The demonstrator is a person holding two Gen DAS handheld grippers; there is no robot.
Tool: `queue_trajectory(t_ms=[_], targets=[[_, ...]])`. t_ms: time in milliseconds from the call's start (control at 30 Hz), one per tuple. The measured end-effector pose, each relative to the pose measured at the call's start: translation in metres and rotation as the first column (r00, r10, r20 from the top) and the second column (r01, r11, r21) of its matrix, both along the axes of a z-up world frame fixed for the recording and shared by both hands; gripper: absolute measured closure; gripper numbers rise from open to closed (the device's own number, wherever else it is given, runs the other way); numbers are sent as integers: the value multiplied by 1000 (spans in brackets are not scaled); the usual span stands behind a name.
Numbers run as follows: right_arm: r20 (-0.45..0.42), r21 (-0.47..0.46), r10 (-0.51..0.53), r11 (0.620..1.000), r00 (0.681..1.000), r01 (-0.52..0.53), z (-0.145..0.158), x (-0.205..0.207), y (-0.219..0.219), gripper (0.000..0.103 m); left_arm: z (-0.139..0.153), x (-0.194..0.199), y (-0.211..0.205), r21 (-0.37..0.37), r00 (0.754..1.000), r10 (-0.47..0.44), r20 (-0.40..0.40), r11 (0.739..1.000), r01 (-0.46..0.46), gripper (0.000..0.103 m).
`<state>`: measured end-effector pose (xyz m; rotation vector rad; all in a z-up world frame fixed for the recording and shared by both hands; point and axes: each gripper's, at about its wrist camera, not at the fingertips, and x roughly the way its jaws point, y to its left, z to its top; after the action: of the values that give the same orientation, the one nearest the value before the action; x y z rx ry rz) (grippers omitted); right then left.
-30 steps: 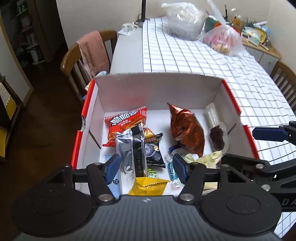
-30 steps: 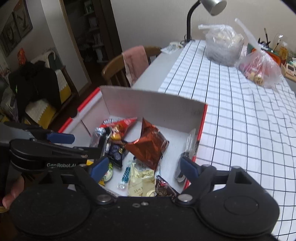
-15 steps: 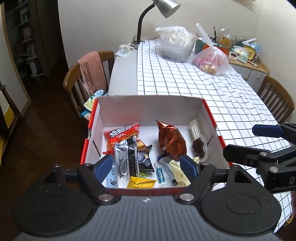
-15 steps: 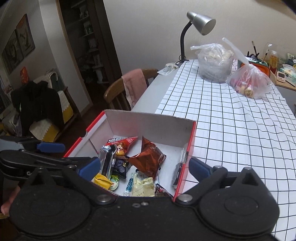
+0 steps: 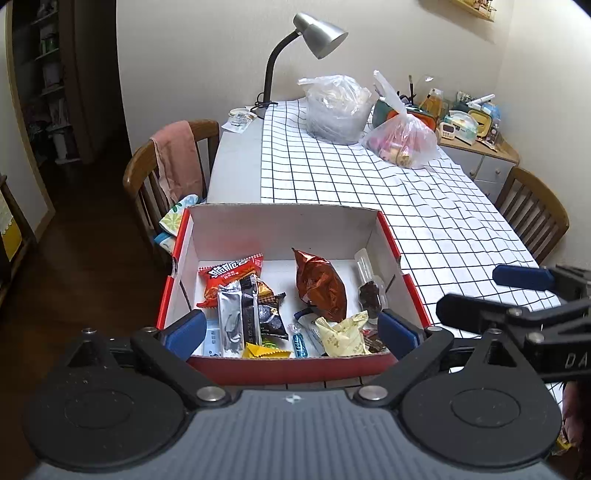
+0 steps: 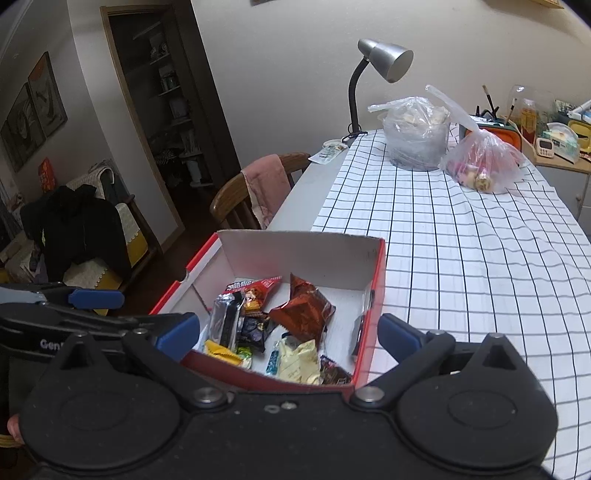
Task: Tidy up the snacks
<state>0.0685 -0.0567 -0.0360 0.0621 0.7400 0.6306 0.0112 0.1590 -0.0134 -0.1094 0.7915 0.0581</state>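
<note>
**Snack box at the near end of a checked tablecloth**

A long table (image 5: pixel 236 173) runs toward a pale wall, most of it under a white cloth (image 5: pixel 424 221) ruled with thin black squares, lightly rumpled. At the far end stand a grey gooseneck lamp (image 5: pixel 317 29) and two crinkled clear plastic bags (image 5: pixel 336 107). A wooden chair (image 5: pixel 147 166) with a pink towel (image 5: pixel 177 158) draped over its back sits at the table's side.

At the near end lies an open cardboard box (image 5: pixel 280 229), red outside and plain white inside, with straight walls. Inside it the snacks lie loosely: a red foil packet (image 5: pixel 231 275) with white lettering, a shiny silver wrapper (image 5: pixel 231 319), a puffy copper-brown foil bag (image 5: pixel 319 291), a pale yellow crinkled pouch (image 5: pixel 345 336), a small yellow sachet (image 5: pixel 264 350) and a clear tube (image 5: pixel 369 284) with dark pieces.

The left gripper (image 5: pixel 291 328) hangs over the box's near wall; its jaws have just been opening and stand wide, blue pads clear of every packet. The right gripper (image 6: pixel 288 332) is likewise spread wide after opening, nothing between its pads.
</note>
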Motion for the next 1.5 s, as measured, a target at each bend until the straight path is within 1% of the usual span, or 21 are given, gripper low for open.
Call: queue_trajectory(t_ms=[367,700,1233,1500], targets=[[41,-11,-32,999,999,32,11,-8,-2,0,10,-7,-3,12,999,30,21,999,-30,3],[25,-14,-51,999,998,51,16,-1,-1,0,22,-2,-3,34,999,47,12,998,-48,3],[6,-18,-68,998,998,68,11,5,1,0,21,7,-5,32,999,53,-6,998,-53,3],[-27,-12,-85,996,996,85,7,10,-2,0,19,9,-4,31,998,58,-9,998,-58,3]])
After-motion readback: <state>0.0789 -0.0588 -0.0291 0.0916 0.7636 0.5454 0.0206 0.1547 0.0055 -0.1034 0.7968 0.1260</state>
